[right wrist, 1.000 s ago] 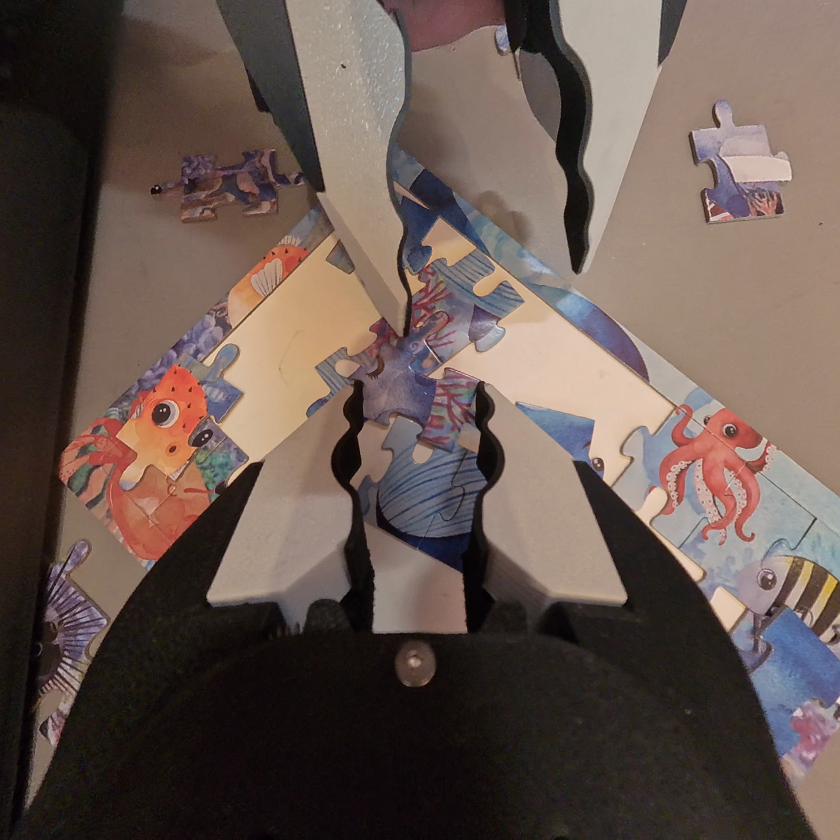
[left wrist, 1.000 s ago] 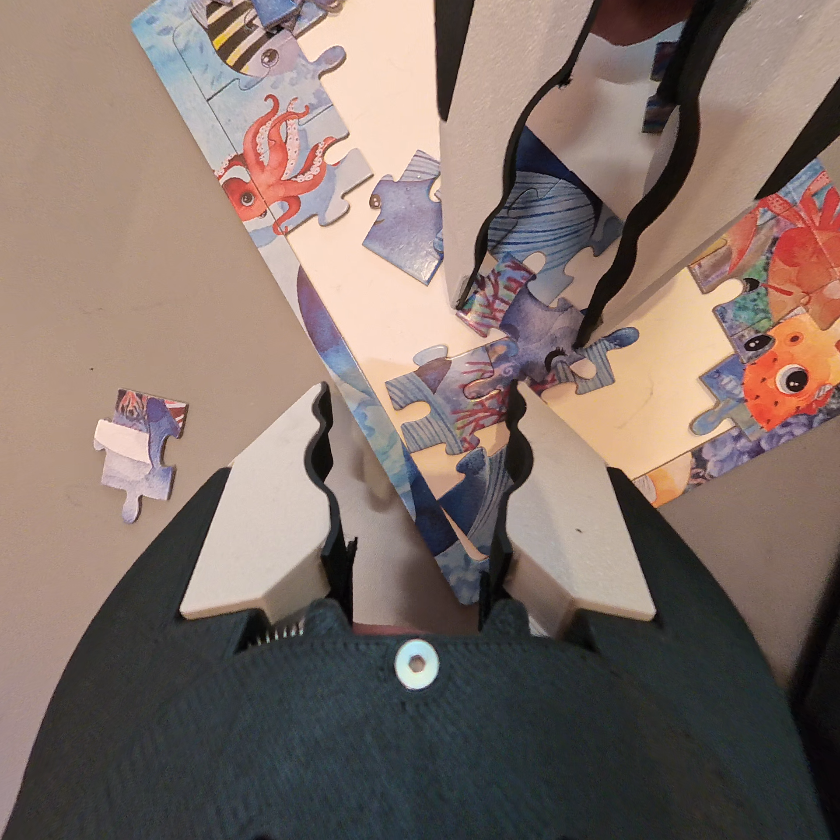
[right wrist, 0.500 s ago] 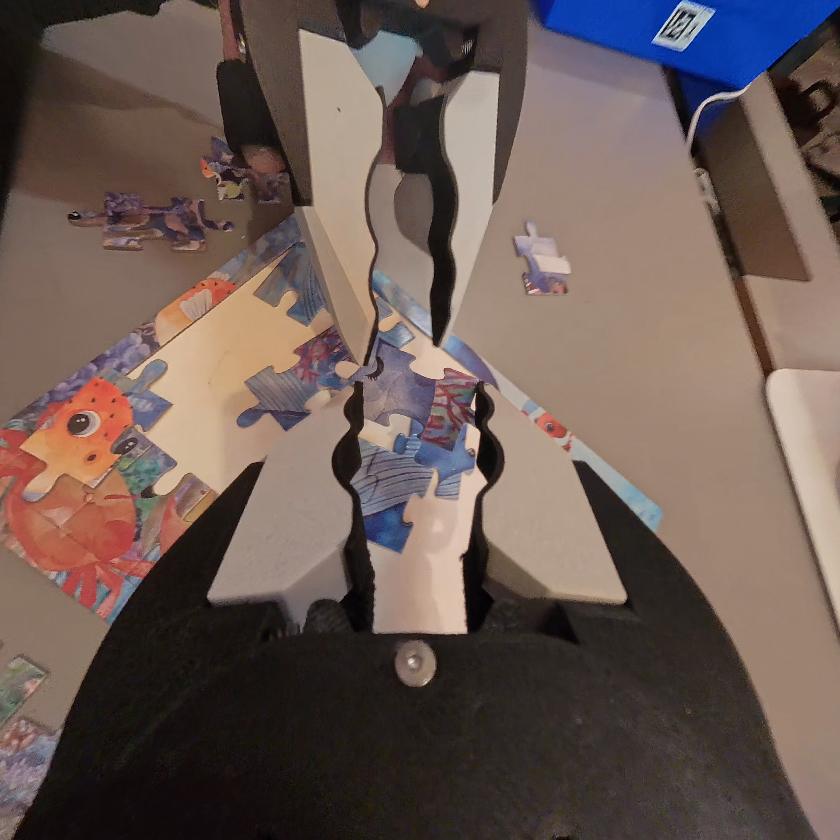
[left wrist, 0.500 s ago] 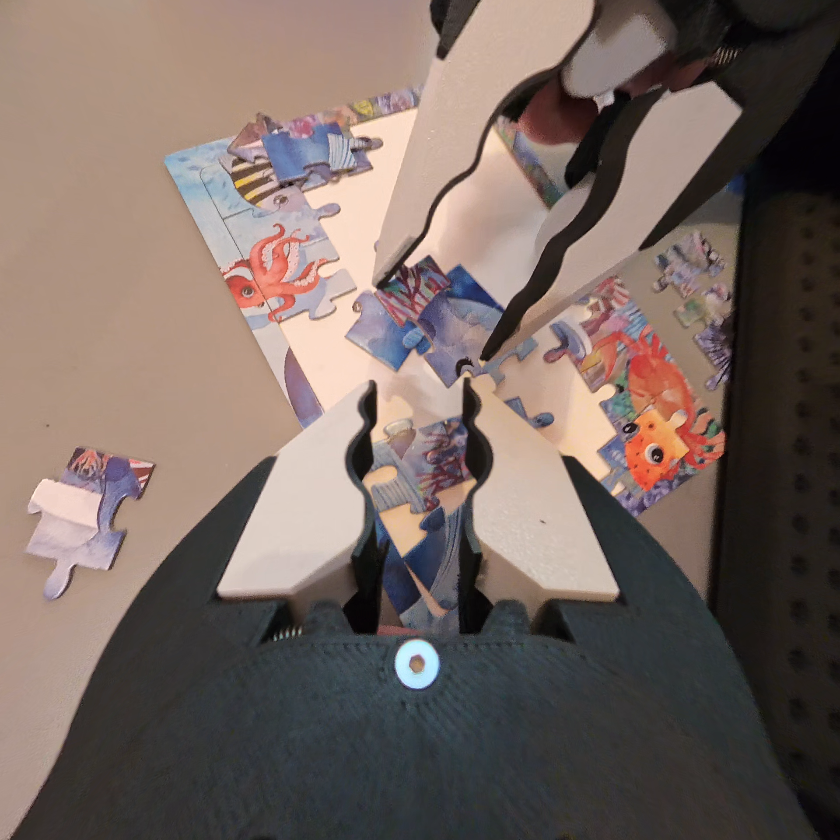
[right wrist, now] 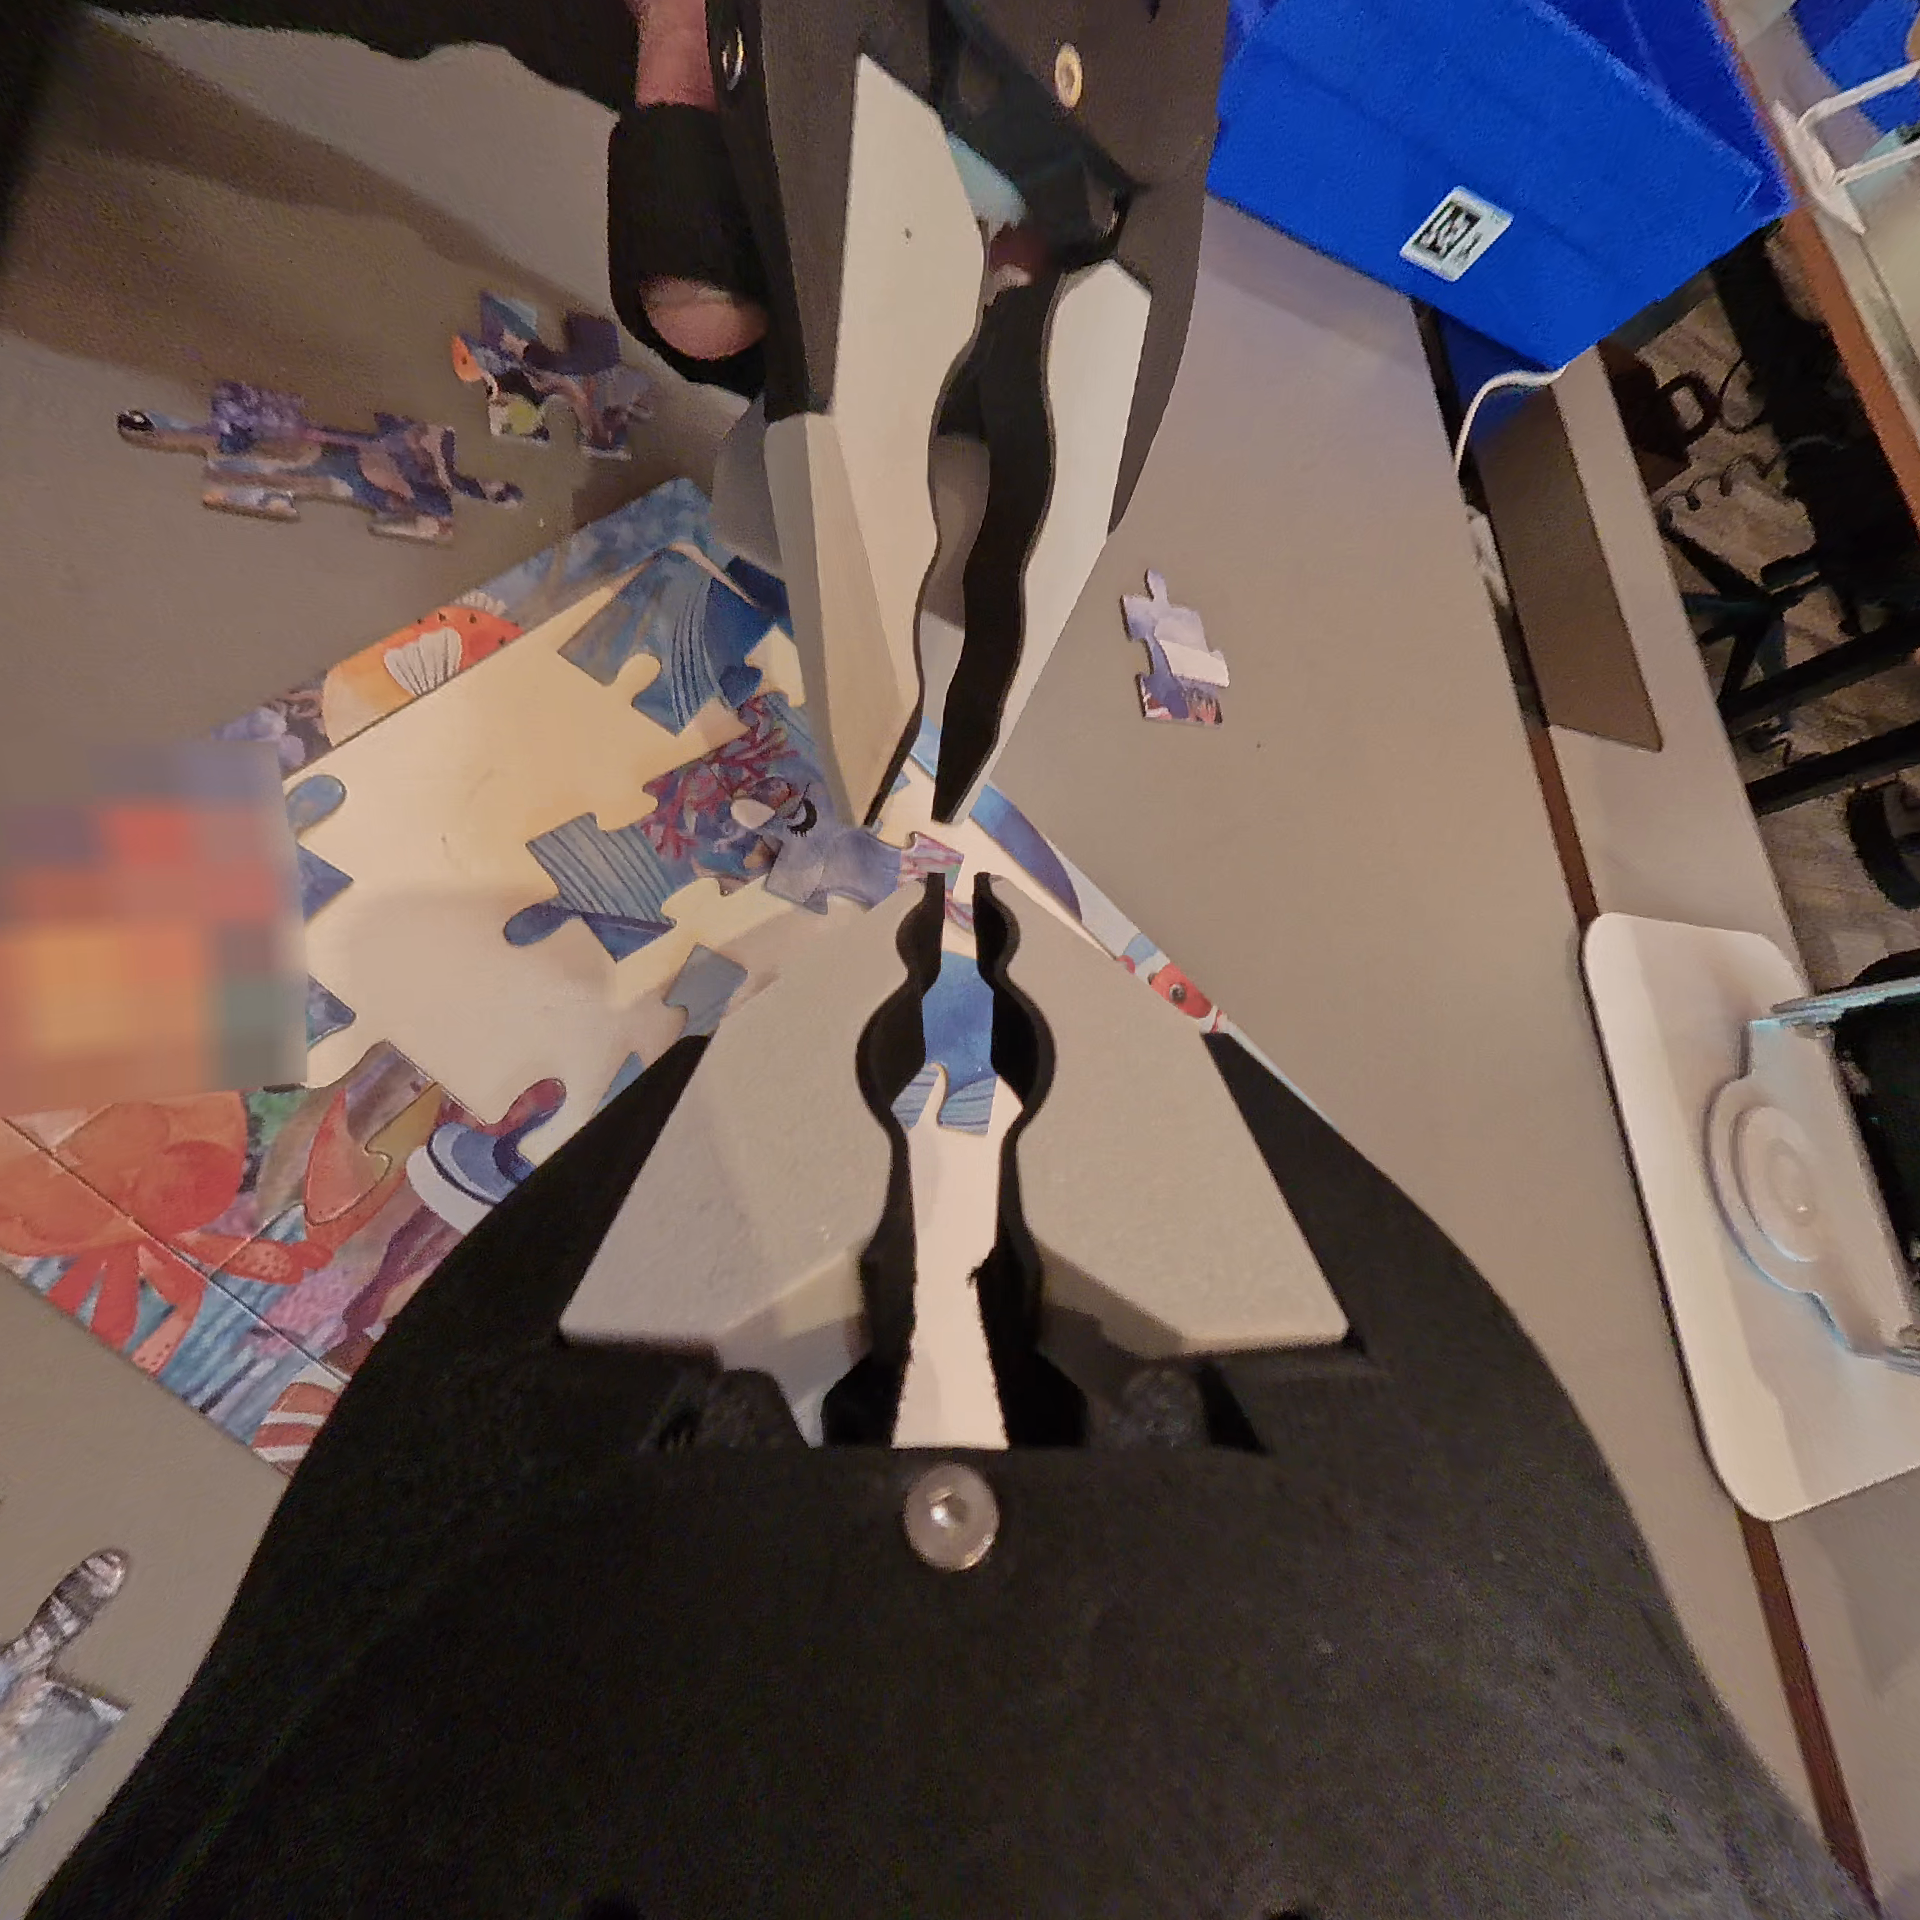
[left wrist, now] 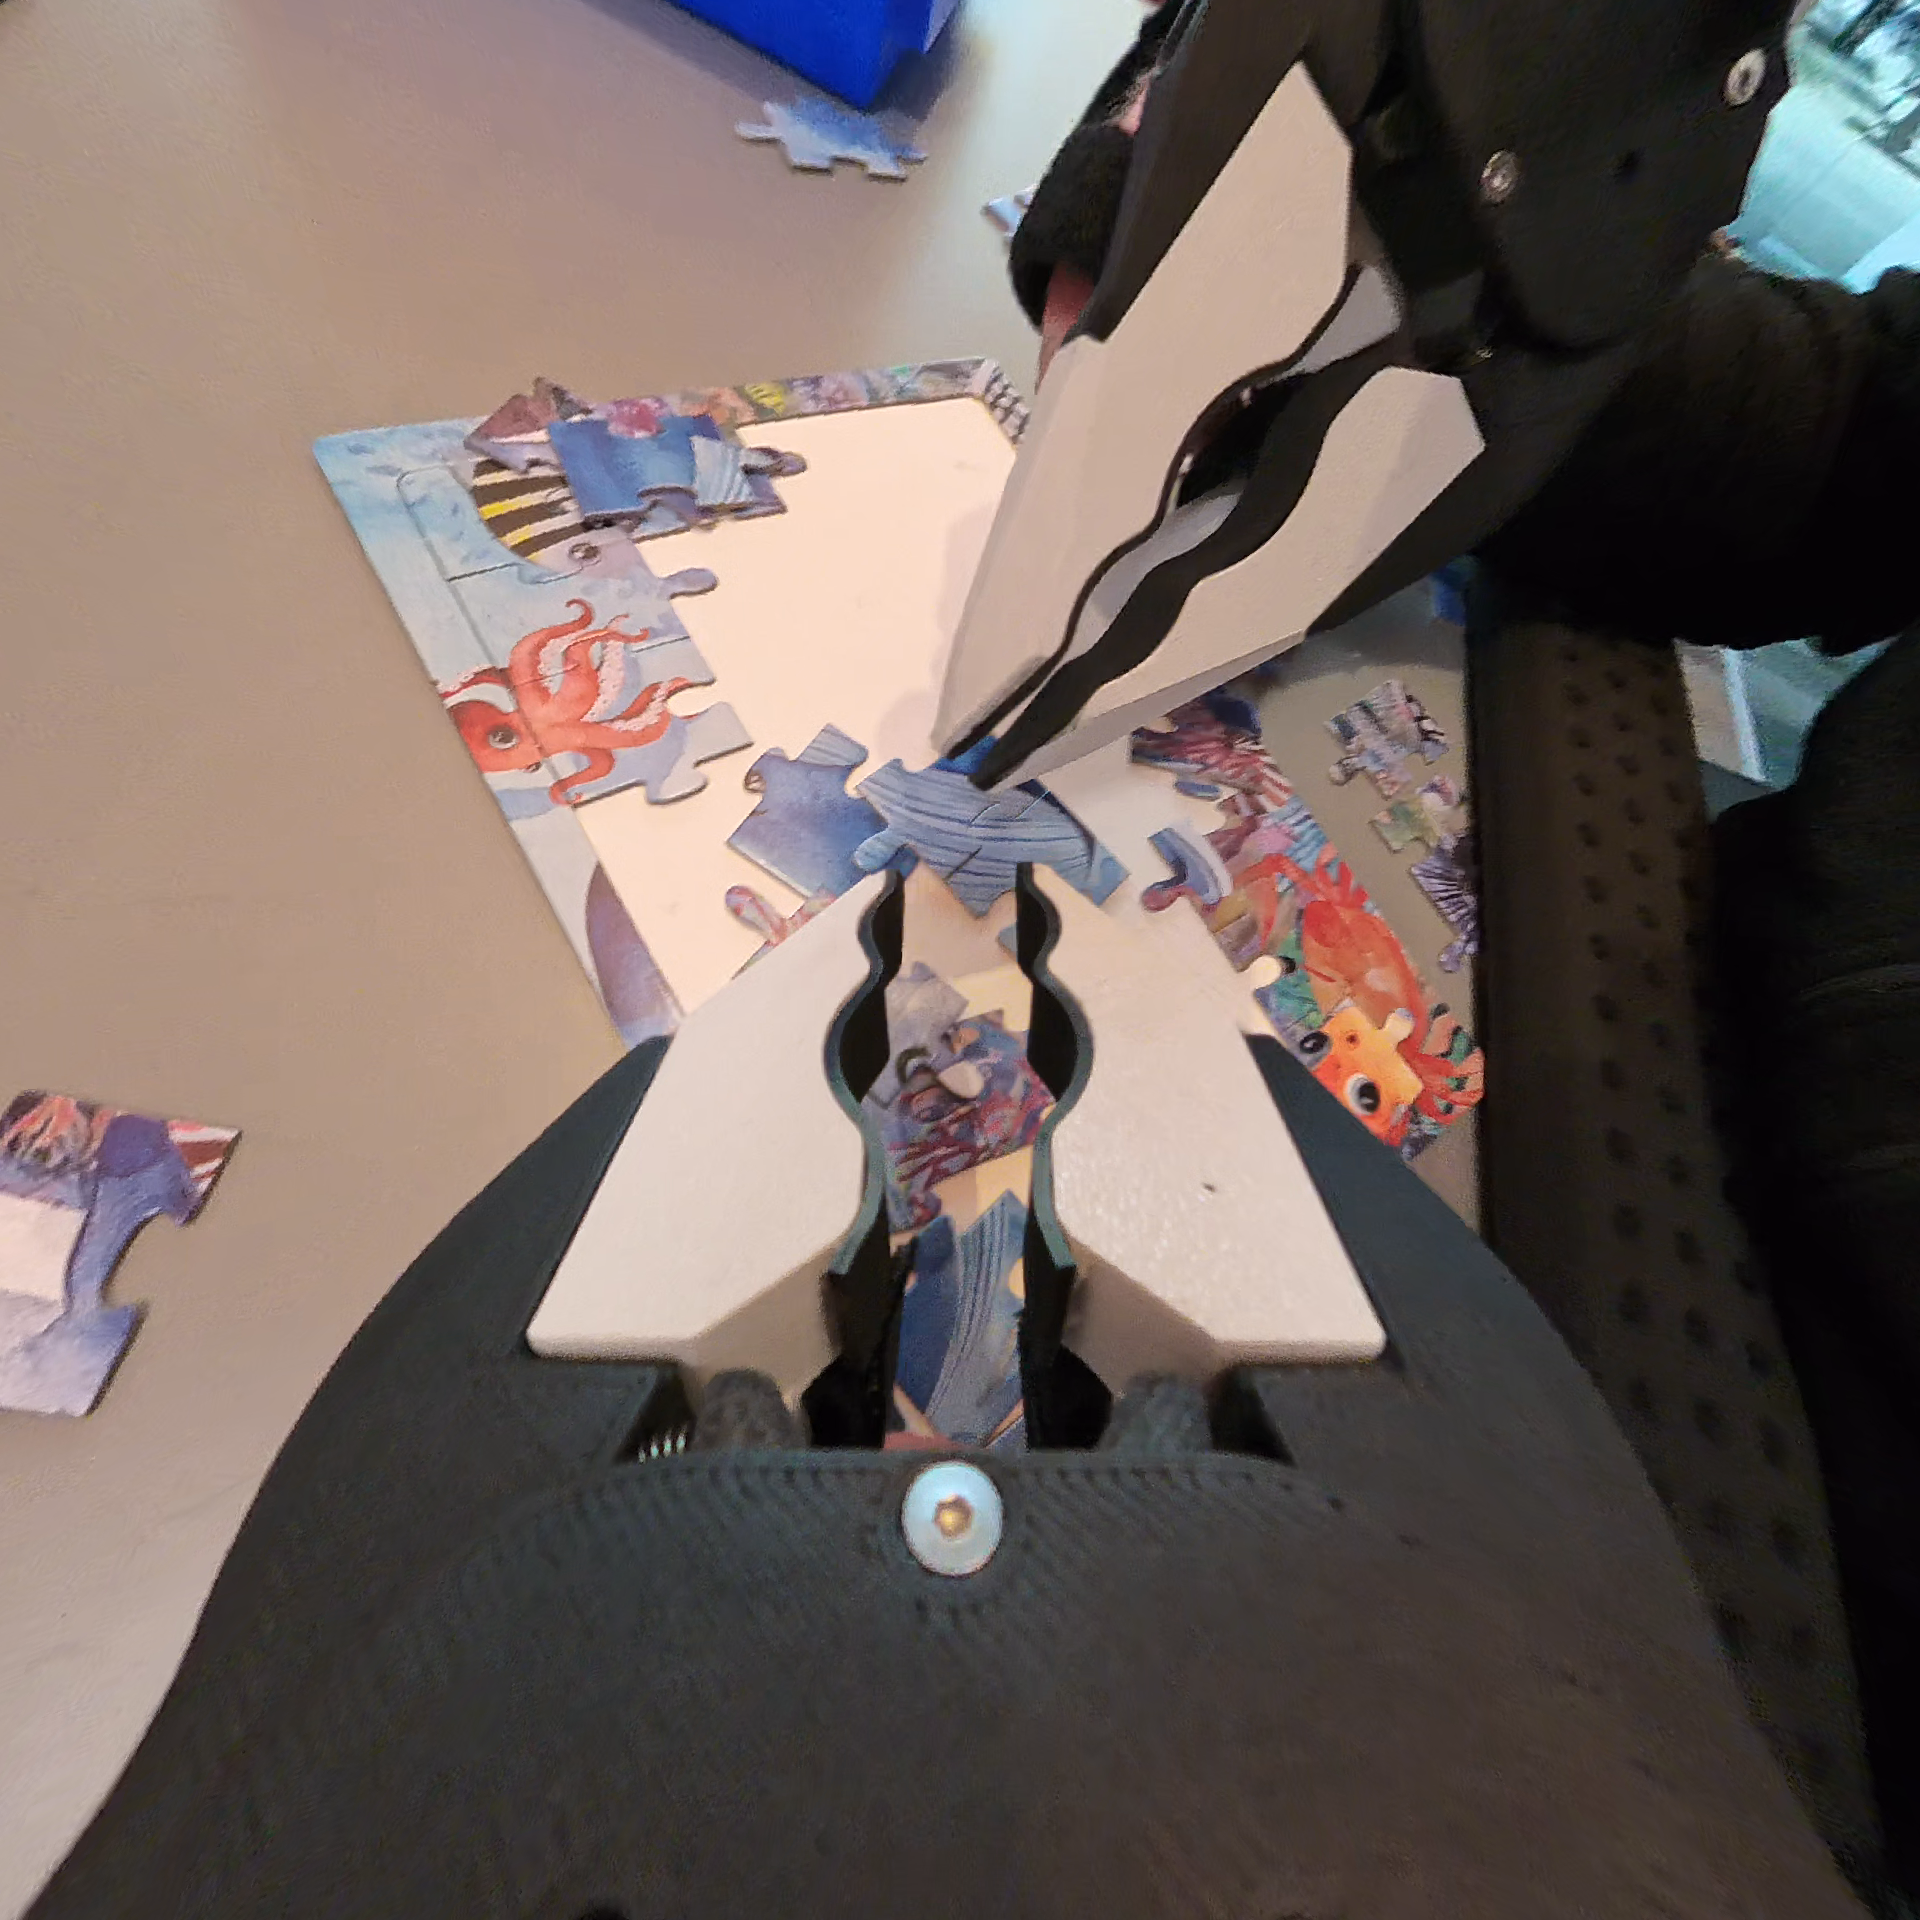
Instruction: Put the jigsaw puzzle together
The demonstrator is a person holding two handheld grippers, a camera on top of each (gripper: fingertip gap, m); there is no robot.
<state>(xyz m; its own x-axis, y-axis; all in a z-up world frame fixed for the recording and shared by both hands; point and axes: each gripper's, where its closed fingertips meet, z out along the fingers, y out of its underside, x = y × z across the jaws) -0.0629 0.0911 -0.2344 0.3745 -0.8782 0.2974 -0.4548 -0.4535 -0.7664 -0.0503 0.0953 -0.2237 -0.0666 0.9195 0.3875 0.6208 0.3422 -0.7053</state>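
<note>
The puzzle board (left wrist: 862, 582) lies on the tan table, with octopus pieces (left wrist: 561, 707) and crab pieces (left wrist: 1351, 987) set at its ends. It also shows in the right wrist view (right wrist: 447, 831). My right gripper (left wrist: 966, 764) comes down from the upper right, its tips pinched at the far edge of a pale blue striped piece (left wrist: 977, 821) that sits tilted over its neighbours. In its own view the right gripper (right wrist: 958, 888) shows a thin gap beside a pale blue piece (right wrist: 842, 868). My left gripper (left wrist: 956, 888) is slightly open and empty, facing it just above the coral pieces (left wrist: 945, 1101).
Loose pieces lie off the board: one at the left (left wrist: 83, 1247), one far back (left wrist: 831, 135), several at the right (left wrist: 1392, 727) and at the top left in the right wrist view (right wrist: 332, 468). A blue box (right wrist: 1486, 156) stands at the back. A white tray (right wrist: 1662, 1195) lies right. Both grippers' tips are close together, under 4 cm apart.
Both grippers have lifted and tilted back, so more of the table shows. My right gripper has closed from wide open to nearly shut. My left gripper has narrowed.
</note>
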